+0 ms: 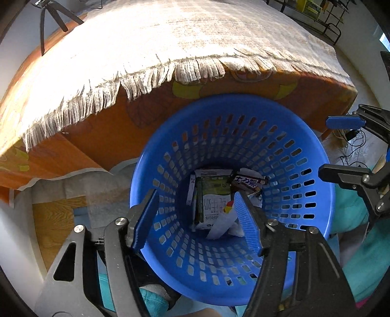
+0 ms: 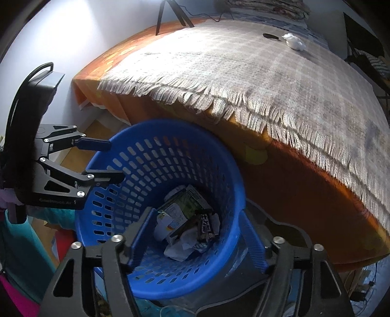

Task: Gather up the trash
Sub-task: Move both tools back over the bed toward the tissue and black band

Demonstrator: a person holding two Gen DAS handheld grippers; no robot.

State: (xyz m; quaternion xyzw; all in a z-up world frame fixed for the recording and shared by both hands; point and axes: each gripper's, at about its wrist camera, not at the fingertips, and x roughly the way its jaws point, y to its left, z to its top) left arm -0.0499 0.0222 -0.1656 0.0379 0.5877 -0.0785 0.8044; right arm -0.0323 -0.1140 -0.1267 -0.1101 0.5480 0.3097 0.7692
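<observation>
A blue perforated basket [image 1: 243, 101] [image 2: 170, 125] stands on the floor against a cloth-covered table. At its bottom lie a green and white carton [image 1: 212, 202] [image 2: 180, 207], a dark snack bar wrapper [image 1: 248, 181] [image 2: 206, 224] and crumpled white paper [image 1: 231, 228] [image 2: 185, 246]. My left gripper [image 1: 196, 219] [image 2: 107, 161] hangs open over the basket's left rim, holding nothing. My right gripper [image 2: 196, 237] [image 1: 341, 148] hangs open above the basket's other side, also with nothing between its pads. A crumpled white paper ball [image 2: 293, 41] lies far back on the table.
A fringed beige cloth [image 1: 170, 48] [image 2: 268, 73] lies over the orange tablecloth [image 1: 109, 136]. A small black object [image 2: 270, 36] sits beside the paper ball. A black tripod [image 2: 170, 12] stands behind the table. Teal clothing of the person [image 1: 360, 243] shows beside the basket. Cables [image 1: 351, 146] lie on the floor.
</observation>
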